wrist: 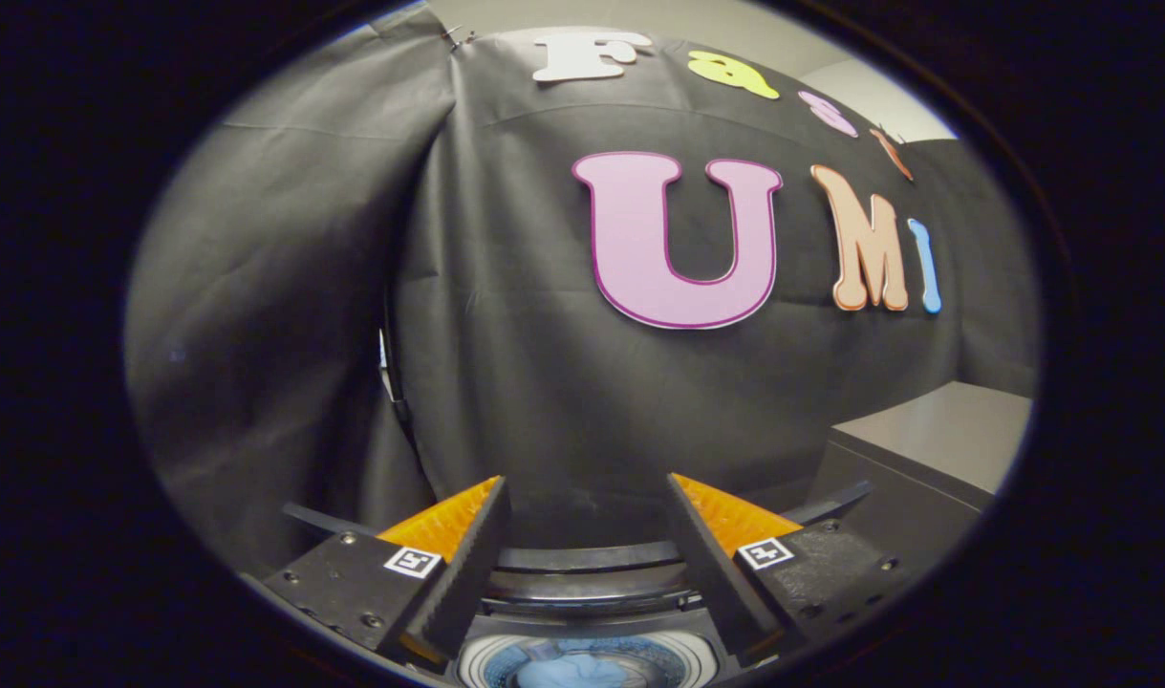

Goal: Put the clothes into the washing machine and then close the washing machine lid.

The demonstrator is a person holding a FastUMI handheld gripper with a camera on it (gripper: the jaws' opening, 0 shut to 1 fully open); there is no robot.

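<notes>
My gripper (587, 497) is open, with a wide gap and nothing between its fingers. It hovers high over the washing machine (587, 573), whose dark rear rim curves just ahead of the fingertips. Down between the finger bases I look into the round drum opening (582, 664). A bluish piece of clothing (568, 674) lies inside the drum. The lid is hidden from me.
The black cloth wall (544, 363) hangs close behind the machine. A grey box-like cabinet (936, 449) stands beyond the right finger, next to the machine.
</notes>
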